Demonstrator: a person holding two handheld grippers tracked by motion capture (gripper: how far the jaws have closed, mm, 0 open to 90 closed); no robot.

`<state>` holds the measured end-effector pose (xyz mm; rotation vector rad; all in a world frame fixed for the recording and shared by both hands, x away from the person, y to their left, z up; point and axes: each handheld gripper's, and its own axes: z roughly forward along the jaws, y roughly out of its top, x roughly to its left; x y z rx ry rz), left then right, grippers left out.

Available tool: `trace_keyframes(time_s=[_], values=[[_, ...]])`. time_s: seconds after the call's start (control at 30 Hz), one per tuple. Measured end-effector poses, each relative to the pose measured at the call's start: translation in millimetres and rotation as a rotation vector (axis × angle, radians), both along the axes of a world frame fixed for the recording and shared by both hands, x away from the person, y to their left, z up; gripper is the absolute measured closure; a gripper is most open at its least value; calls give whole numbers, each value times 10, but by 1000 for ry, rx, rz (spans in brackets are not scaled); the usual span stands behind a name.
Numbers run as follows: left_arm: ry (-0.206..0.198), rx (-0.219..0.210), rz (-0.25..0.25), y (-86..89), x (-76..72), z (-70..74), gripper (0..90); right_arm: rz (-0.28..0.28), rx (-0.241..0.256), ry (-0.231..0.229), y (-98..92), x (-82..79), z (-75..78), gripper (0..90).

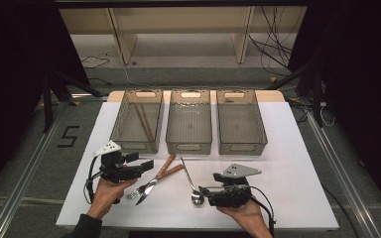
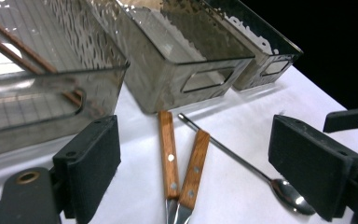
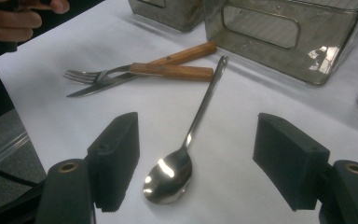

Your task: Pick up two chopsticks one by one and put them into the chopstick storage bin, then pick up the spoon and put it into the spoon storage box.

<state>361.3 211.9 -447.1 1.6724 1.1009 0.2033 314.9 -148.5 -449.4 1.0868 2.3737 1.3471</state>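
One sign can be read: a large dark numeral "5" [image 1: 68, 136] stands on the grey floor [image 1: 34, 163] to the left of the white table [image 1: 283, 148], seen in the high view, near the metal rail that runs along that side. The bins, the cutlery and the grippers carry no lettering, brand or number that can be read in any view.
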Motion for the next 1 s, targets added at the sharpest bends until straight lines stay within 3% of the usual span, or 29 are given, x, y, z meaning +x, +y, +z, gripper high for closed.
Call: trace_keyframes(time_s=[0.23,0.5,0.73,1.0], values=[[-18,-20,21,80,-110,-76,163,0,-15,13,57,38,-37,325],[-43,29,9,31,-221,-158,163,4,-27,25,148,74,-89,339],[-45,56,-5,-5,-286,-218,160,1,-67,27,239,101,-136,359],[-17,28,13,37,-306,-279,160,4,-100,53,327,174,-201,399]])
